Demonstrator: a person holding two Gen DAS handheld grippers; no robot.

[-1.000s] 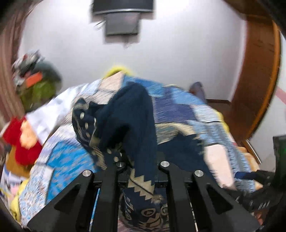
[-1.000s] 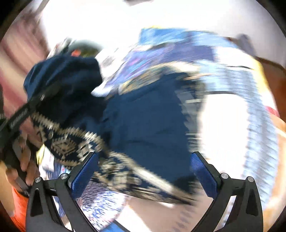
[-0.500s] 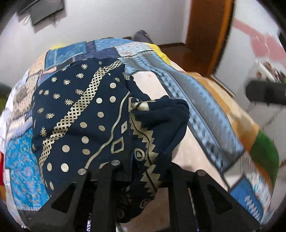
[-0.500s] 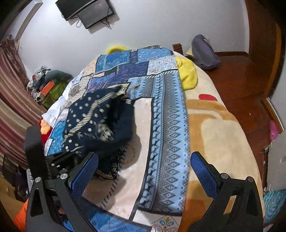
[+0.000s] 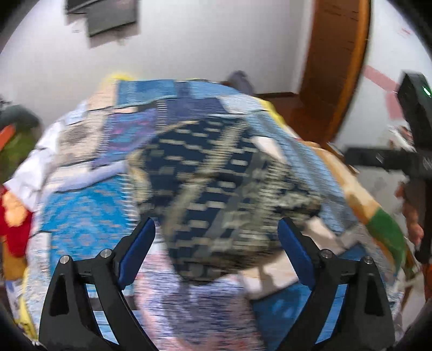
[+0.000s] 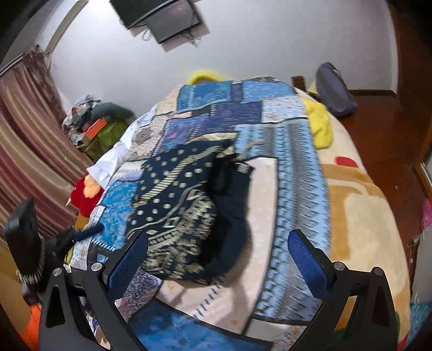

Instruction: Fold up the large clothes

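White walls, a dark screen (image 6: 162, 19) mounted high, striped curtains (image 6: 32, 140) off to one side — and below, a bed (image 6: 359, 205) under a blue patchwork spread (image 6: 294, 172).

Navy garment (image 6: 172, 205) with gold dots and borders lying bunched on that spread, part doubled over, one dark flap (image 6: 232, 216) thrown toward the middle; probably a fold half made, judging by the heaped edge.

Left tool (image 5: 216, 243) opening, pads standing wide with the garment (image 5: 216, 183) showing between them but nothing pressed — likely just let go so the cloth settles flat. View heavily blurred.

Right tool (image 6: 217, 256) also spread wide above the near edge of the garment, gripping nothing, seemingly poised for a fresh hold.

Containers: only an orange box (image 6: 94, 127) on a green one (image 6: 108, 135) beside a heap of clutter by the wall; contents impossible to tell.
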